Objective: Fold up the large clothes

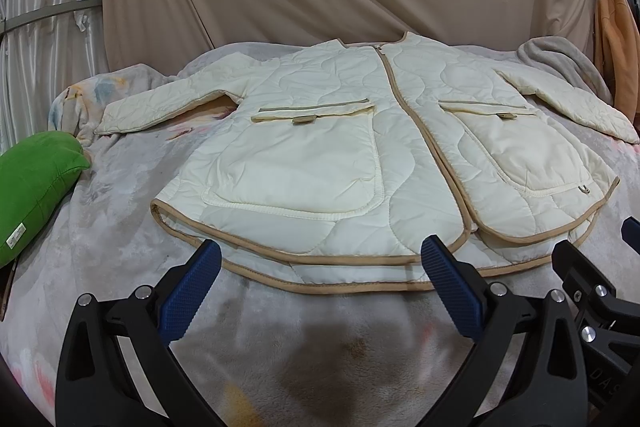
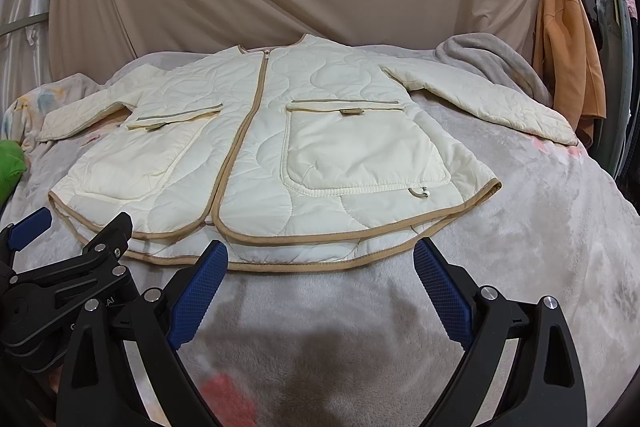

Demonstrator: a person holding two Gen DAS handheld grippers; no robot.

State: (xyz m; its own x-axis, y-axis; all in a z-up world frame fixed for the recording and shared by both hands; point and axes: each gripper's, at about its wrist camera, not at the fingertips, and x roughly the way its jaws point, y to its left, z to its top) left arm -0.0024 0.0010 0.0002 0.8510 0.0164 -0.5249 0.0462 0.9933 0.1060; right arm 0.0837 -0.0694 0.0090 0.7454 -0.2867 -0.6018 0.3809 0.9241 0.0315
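A bed (image 1: pixel 100 247) covered in a pale plush blanket carries the work, with a green cushion (image 1: pixel 36 183) at its left edge and a grey fleece throw (image 2: pixel 488 59) bunched toward its far right corner. The cream quilted jacket (image 1: pixel 320 155) lies flat and face up across the middle of the bed, zipped, collar toward the far edge, hem toward the near edge, both sleeves spread out to the sides. It looks light, soft and puffy, with a smooth shell that will likely slide on itself and spring back from a crease, so a fold probably needs pressing down. The tan-bound hem (image 2: pixel 280 263) and the sleeve cuffs (image 2: pixel 560 131) seem the firmest places to pinch. The left gripper (image 1: pixel 320 267) and right gripper (image 2: pixel 320 263) both hover just short of the hem, fingers (image 1: pixel 192 291) spread wide apart and holding nothing.
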